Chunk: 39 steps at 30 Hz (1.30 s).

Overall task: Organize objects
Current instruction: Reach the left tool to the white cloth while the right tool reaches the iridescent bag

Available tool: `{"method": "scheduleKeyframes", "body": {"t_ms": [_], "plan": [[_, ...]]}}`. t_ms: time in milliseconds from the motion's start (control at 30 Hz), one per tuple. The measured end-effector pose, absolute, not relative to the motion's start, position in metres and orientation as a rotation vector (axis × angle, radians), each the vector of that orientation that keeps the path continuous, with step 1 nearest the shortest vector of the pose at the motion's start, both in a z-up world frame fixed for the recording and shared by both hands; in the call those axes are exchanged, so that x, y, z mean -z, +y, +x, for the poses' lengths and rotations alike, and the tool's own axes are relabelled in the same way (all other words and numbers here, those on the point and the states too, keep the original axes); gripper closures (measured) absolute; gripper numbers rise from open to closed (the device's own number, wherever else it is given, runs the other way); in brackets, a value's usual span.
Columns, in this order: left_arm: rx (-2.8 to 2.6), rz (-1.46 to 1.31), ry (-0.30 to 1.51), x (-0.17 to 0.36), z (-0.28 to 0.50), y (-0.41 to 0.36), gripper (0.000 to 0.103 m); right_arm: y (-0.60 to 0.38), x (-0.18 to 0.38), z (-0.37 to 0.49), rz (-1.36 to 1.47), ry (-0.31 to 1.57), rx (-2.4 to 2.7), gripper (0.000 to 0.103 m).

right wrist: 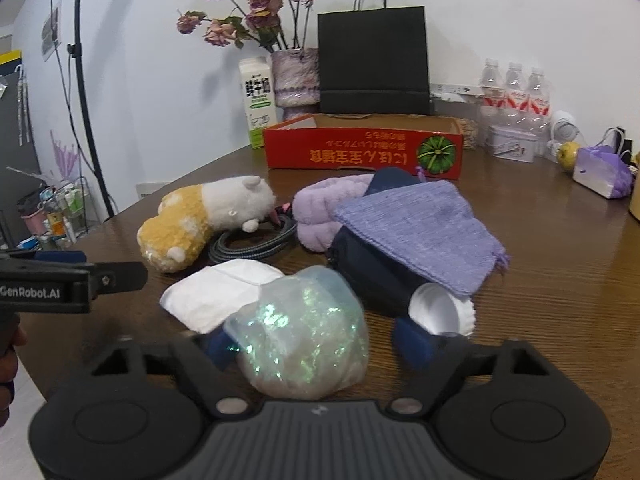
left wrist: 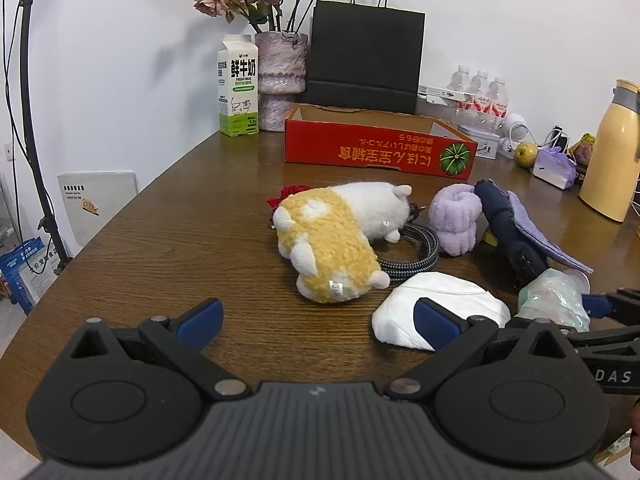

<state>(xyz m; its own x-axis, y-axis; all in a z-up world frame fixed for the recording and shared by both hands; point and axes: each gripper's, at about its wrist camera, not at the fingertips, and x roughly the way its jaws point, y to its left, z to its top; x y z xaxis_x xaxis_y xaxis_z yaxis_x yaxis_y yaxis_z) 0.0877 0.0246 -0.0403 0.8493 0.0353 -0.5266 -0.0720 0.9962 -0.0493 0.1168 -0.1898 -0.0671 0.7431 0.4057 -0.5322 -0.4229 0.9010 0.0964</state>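
Clutter sits mid-frame on the brown counter: a yellow-and-white plush toy, a braided cable, a lilac headband, a white mask and a purple knit pouch. Behind stands a red box. The left tongs gape wide, empty. The right tongs stand wide around a shimmery plastic bag at lower centre; whether they touch it is unclear.

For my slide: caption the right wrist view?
Right gripper straddles a glittery bag before the red box.
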Motion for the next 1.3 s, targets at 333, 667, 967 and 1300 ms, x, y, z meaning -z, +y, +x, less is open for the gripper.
{"method": "scheduleKeyframes", "body": {"t_ms": [333,667,967,1300], "plan": [[-0.049,-0.060,0.555,0.037,0.088,0.018,0.000,-0.202,0.061,0.112,0.019,0.542,-0.490,0.056],[-0.008,-0.046,0.592,0.034,0.093,-0.005,0.000,-0.234,0.048,0.102,0.061,0.476,-0.443,0.056],[0.054,-0.012,0.646,0.038,0.109,-0.033,0.000,-0.260,0.042,0.104,0.046,0.438,-0.424,0.056],[0.090,0.044,0.751,0.052,0.146,-0.061,0.000,-0.282,0.043,0.122,0.059,0.431,-0.424,0.056]]}}
